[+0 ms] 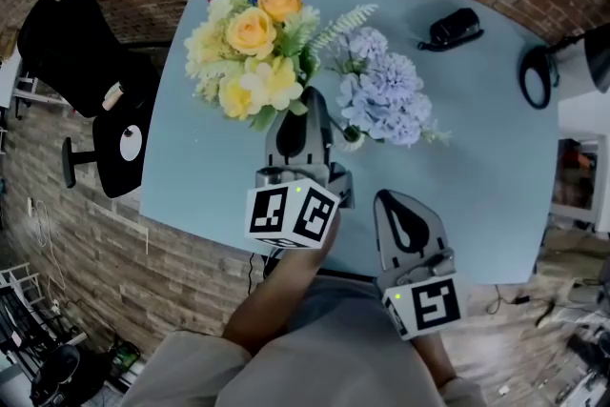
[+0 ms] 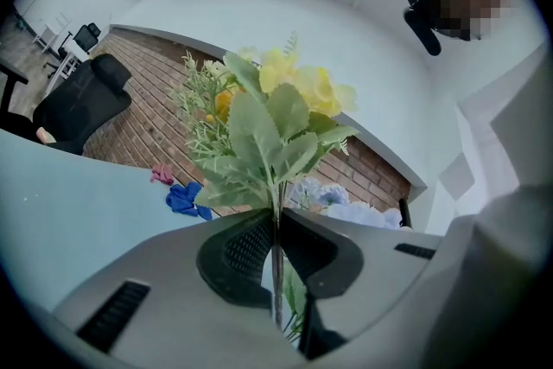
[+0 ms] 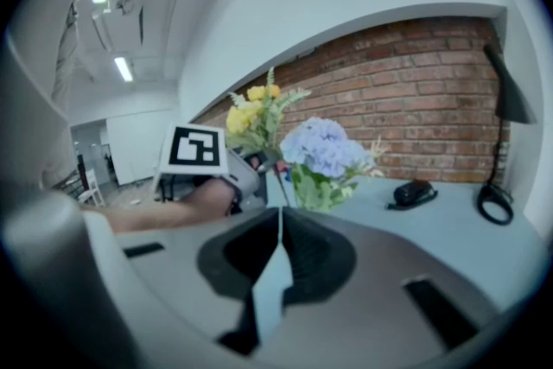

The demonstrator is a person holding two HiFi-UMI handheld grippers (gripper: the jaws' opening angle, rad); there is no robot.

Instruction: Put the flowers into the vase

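Head view: the left gripper (image 1: 307, 100) holds the yellow bouquet (image 1: 250, 52) over the blue tabletop (image 1: 496, 157), just beside the lilac hydrangea (image 1: 386, 95). The right gripper (image 1: 396, 197) is nearer the person. Left gripper view: jaws pinched on the bouquet's thin stem (image 2: 276, 272). Right gripper view: jaws together with nothing between them, and the lilac hydrangea upright ahead.

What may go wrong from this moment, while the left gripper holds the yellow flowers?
1. The left gripper pinches only the thin stem of the yellow flowers; the large head may swing or slip.
2. The purple flowers are very close, so leaves may tangle or knock them.
3. The right gripper is shut and empty, so nothing steadies them, I think.
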